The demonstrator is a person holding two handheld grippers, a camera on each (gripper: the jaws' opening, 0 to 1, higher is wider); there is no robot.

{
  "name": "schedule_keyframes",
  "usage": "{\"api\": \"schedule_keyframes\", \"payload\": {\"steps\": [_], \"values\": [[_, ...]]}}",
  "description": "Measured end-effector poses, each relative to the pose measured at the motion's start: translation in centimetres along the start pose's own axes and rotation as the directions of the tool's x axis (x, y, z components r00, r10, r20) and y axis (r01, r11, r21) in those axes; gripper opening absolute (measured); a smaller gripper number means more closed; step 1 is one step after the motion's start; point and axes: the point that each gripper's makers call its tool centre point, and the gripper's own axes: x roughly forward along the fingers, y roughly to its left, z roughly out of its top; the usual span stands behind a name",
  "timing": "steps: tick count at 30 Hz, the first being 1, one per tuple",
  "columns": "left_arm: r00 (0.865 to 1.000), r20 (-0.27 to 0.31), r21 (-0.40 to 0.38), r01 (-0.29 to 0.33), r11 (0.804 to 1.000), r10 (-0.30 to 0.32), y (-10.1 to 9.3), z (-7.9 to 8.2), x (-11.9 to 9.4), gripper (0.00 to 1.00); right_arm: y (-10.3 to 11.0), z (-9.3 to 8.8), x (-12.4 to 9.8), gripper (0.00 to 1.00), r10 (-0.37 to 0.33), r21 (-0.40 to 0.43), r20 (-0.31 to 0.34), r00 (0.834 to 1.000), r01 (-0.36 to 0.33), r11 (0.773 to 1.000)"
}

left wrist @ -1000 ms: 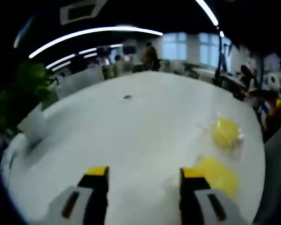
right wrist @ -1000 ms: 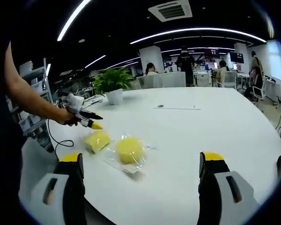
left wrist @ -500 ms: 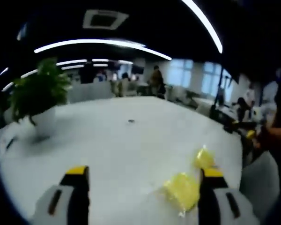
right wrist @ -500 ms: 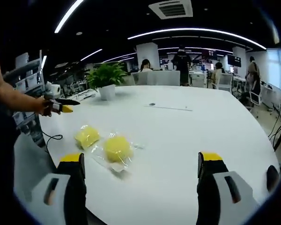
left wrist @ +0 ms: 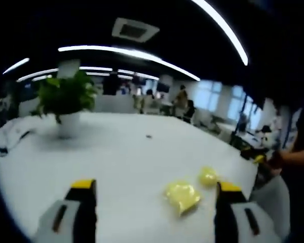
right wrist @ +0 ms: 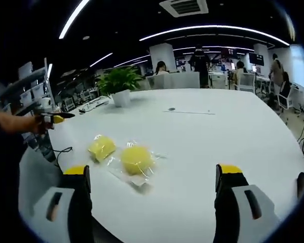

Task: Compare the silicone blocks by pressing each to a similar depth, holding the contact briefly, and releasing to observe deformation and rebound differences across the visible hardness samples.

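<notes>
Two yellow blocks lie in clear wrap at lower left of the right gripper view: round block (right wrist: 136, 159), square block (right wrist: 102, 147). Both look soft and the wrap slippery, so press their tops. Right gripper (right wrist: 154, 177) and left gripper (left wrist: 154, 190) gape wide, empty

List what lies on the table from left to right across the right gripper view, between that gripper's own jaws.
Yellow silicone block in clear wrap → rounder yellow silicone block in clear wrap → small dark object, much farther back on the white table.
</notes>
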Motion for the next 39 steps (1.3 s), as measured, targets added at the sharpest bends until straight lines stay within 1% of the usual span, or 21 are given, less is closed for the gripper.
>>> {"api": "schedule_keyframes", "payload": {"steps": [3,6,9,11,13,17,19,22,24,26,28,29,30,32,36,39], "values": [[1.0,0.001,0.005,-0.01,1.0,0.01,0.3,-0.1,-0.9,1.0,0.6,-0.1,0.2,0.96,0.01,-0.008,-0.004,1.0,-0.01,1.0],[0.999,0.02,-0.02,-0.028,0.999,0.028,0.6,-0.2,-1.8,1.0,0.8,-0.2,0.4,0.96,0.014,-0.027,-0.007,1.0,-0.014,1.0],[0.999,0.018,-0.03,-0.027,0.999,0.028,0.3,-0.6,-1.9,1.0,0.9,-0.3,0.4,0.96,0.021,-0.022,-0.016,1.0,-0.021,1.0],[1.0,0.004,-0.015,-0.025,1.0,0.025,-0.1,-1.0,-1.9,1.0,1.1,-0.3,0.3,0.96,0.026,-0.037,-0.017,1.0,-0.026,0.999],[1.0,-0.002,-0.002,-0.023,1.0,0.023,-0.4,-1.0,-2.0,1.0,1.0,-0.7,0.0,0.96,0.02,-0.045,-0.03,0.999,-0.022,0.999],[1.0,0.021,-0.018,-0.02,1.0,0.021,0.1,-0.7,-2.1,1.0,1.2,-1.4,-0.8,0.97,0.021,-0.047,-0.033,0.999,-0.023,0.999],[1.0,0.012,-0.021,-0.025,0.999,0.025,0.2,-0.9,-2.2,1.0,1.4,-1.5,-0.9,0.97,0.017,-0.057,-0.035,0.999,-0.019,0.998],[1.0,0.009,0.0,-0.013,1.0,0.013,-0.4,-1.0,-2.3,1.0,1.7,-1.1,-1.1,0.96,0.028,-0.054,-0.006,1.0,-0.028,0.998],[1.0,0.003,0.017,-0.001,1.0,0.001,-0.8,-1.0,-2.4,1.0,2.1,-0.7,-1.1,0.97,0.035,-0.077,0.019,0.999,-0.033,0.997],[1.0,-0.009,0.002,0.005,1.0,-0.005,-0.6,-1.5,-2.4,1.0,2.4,-1.0,-1.0,0.96,0.037,-0.073,0.011,0.999,-0.036,0.997],[1.0,-0.009,0.004,-0.008,1.0,0.008,-0.4,-1.9,-2.6,1.0,2.5,-1.2,-1.0,0.96,0.033,-0.078,0.01,0.999,-0.032,0.996],[1.0,-0.006,-0.007,-0.006,1.0,0.006,-0.4,-1.9,-2.7,1.0,2.5,-1.2,-1.0,0.96,0.031,-0.076,0.008,0.999,-0.03,0.997],[1.0,-0.006,-0.034,0.004,0.999,-0.004,-0.4,-2.2,-2.8,1.0,2.6,-1.2,-1.1,0.96,0.034,-0.067,0.01,0.999,-0.033,0.997],[1.0,-0.012,-0.021,0.0,1.0,-0.001,-0.3,-2.4,-2.9,1.0,2.5,-1.4,-1.2,0.96,0.032,-0.068,0.005,0.999,-0.031,0.997],[1.0,-0.019,-0.023,0.003,1.0,-0.003,-0.3,-2.5,-3.2,1.0,2.4,-1.3,-1.1,0.96,0.032,-0.067,0.005,0.999,-0.031,0.997],[1.0,-0.018,-0.032,0.0,0.999,-0.001,-0.1,-2.5,-3.2,1.0,2.4,-1.3,-1.0,0.96,0.034,-0.04,-0.006,0.999,-0.034,0.999]]}}
